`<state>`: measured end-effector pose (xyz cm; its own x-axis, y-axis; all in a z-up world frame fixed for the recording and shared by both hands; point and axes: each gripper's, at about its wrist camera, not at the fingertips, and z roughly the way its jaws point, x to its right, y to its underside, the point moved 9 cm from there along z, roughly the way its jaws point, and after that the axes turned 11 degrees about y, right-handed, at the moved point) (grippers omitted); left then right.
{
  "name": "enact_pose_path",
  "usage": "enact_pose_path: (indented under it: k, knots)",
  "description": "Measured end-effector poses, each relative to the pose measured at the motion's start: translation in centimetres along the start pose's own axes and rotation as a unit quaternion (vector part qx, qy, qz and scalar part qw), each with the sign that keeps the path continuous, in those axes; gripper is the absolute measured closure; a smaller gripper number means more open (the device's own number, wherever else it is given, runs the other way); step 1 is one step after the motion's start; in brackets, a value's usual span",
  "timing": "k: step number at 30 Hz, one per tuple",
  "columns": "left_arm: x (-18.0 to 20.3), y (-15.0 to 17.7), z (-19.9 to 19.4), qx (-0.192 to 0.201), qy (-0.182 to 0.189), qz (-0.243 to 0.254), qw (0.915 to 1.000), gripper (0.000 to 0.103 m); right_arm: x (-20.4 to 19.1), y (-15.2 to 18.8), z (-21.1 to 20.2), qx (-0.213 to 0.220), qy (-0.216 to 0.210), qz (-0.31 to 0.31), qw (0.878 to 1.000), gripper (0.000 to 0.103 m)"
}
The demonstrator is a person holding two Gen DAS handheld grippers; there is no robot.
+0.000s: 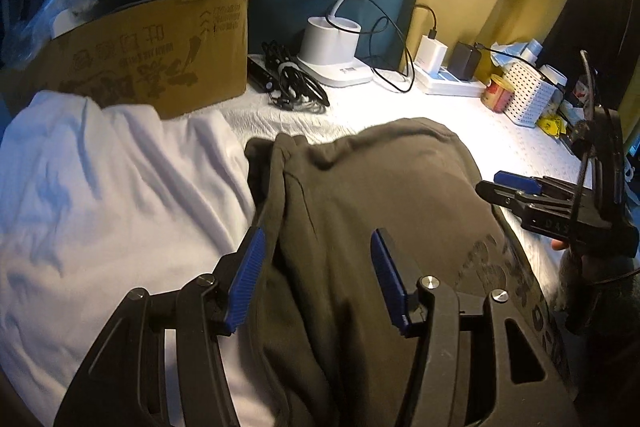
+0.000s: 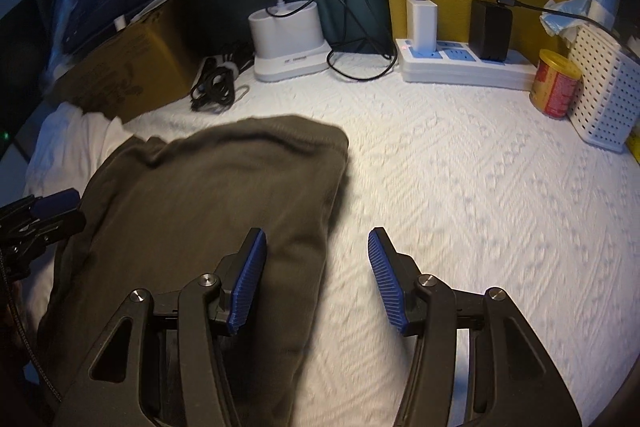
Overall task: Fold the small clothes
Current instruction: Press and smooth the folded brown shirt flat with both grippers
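The left gripper hovers with its jaws apart and empty above the folded dark olive cotton garment. The right gripper also has its jaws spread and empty, straddling the garment's right edge. The garment lies on the desk's white textured cloth, partly overlapping a crumpled white garment. Behind stand a brown cardboard box, a white desk lamp and a white power strip.

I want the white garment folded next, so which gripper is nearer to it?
Left. The left gripper hangs over the olive garment right beside the white garment. The right gripper is at the olive garment's far edge, away from the white one.
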<state>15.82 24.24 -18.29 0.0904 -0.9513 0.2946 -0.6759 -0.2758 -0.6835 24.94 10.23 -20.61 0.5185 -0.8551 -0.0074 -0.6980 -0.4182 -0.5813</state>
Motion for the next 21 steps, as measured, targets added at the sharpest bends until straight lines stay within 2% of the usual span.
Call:
enact_pose_path:
  k: [6,9,11,13,16,21]
  knots:
    - [0.1,1.8,-0.6,-0.006,-0.006,-0.005,1.0000,0.048,-0.3,2.8,-1.8,-0.002,-0.016,-0.004,1.000,0.047]
    - [0.3,2.7,-0.9,-0.008,-0.006,-0.007,0.9999,0.048,-0.4,4.2,-2.5,-0.007,-0.027,-0.002,1.000,0.058]
    - [0.5,3.2,-1.2,-0.008,-0.007,-0.008,0.9999,0.048,-0.5,5.0,-2.9,-0.010,-0.031,-0.005,0.999,0.071]
    - [0.8,3.6,-1.5,-0.006,-0.006,-0.008,0.9999,0.048,-0.5,5.8,-3.5,-0.012,-0.036,-0.006,0.999,0.076]
    - [1.2,4.1,-1.9,-0.004,-0.006,-0.007,0.9999,0.048,-0.8,7.0,-4.1,-0.028,-0.061,0.007,0.998,0.077]
    - [2.1,4.9,-2.6,-0.005,-0.006,0.001,1.0000,0.048,-0.7,8.8,-5.4,-0.030,-0.068,0.021,0.997,0.077]
